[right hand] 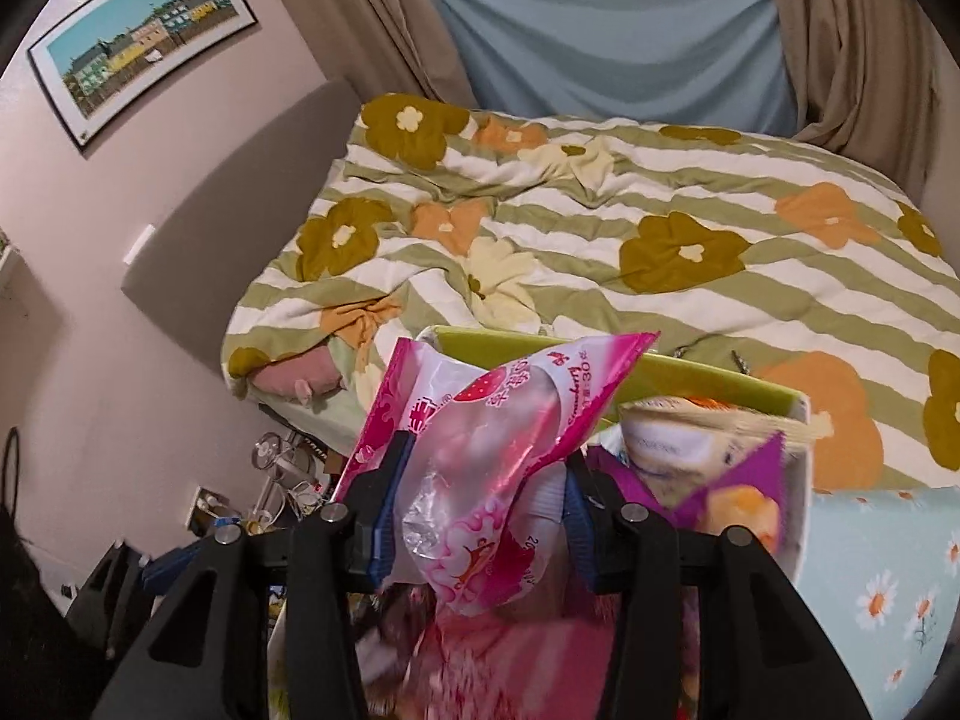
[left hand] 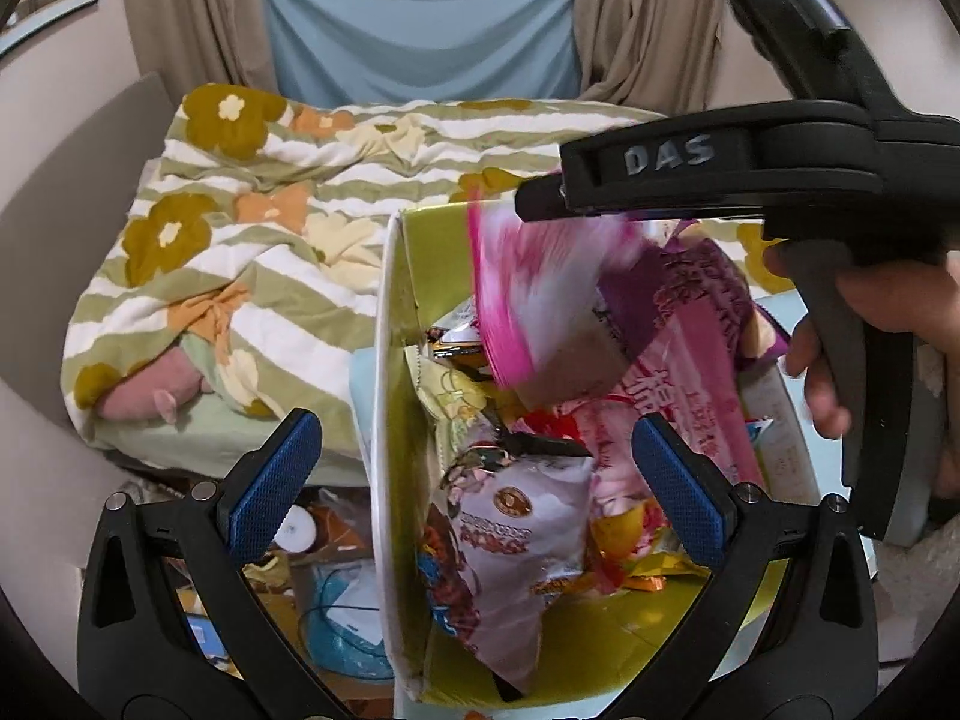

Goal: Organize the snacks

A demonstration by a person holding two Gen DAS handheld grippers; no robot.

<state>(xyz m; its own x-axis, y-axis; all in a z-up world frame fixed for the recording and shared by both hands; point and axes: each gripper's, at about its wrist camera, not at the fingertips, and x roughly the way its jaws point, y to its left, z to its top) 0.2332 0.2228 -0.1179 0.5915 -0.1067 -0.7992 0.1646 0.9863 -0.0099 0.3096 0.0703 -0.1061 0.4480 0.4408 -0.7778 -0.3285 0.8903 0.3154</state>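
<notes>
Right claw (right hand: 480,516): the pink strawberry packet (right hand: 480,450) sits between its blue pads. The left pad lies against the wrapper; on the right the film bulges past the pad, so contact there is unclear. Jaws are part-way apart around a puffy bag. My reading is a loosening hold, with the packet about to drop; I cannot tell for certain whether it is gripped or already let go.

The packet hangs over the open green-lined box (right hand: 600,360), directly above the heap of snacks. That placement makes sense if the box is the collecting bin: let go here and the bag lands on the pile.

Left claw (left hand: 474,492): spread wide, nothing between the pads. It hovers over the same box (left hand: 384,360), pointing steeply down at a white-and-pink snack bag (left hand: 516,546) lying on top. Likely lining up to shift or steady the contents.

From the left wrist view, the right claw's black body (left hand: 720,180) crosses the upper right, the person's hand (left hand: 864,348) wrapped round its handle. The pink packet (left hand: 540,300) appears as a blur below it.

The box stands against the bed, with the flowered quilt (right hand: 600,228) behind. Clutter lies on the floor to its left.
</notes>
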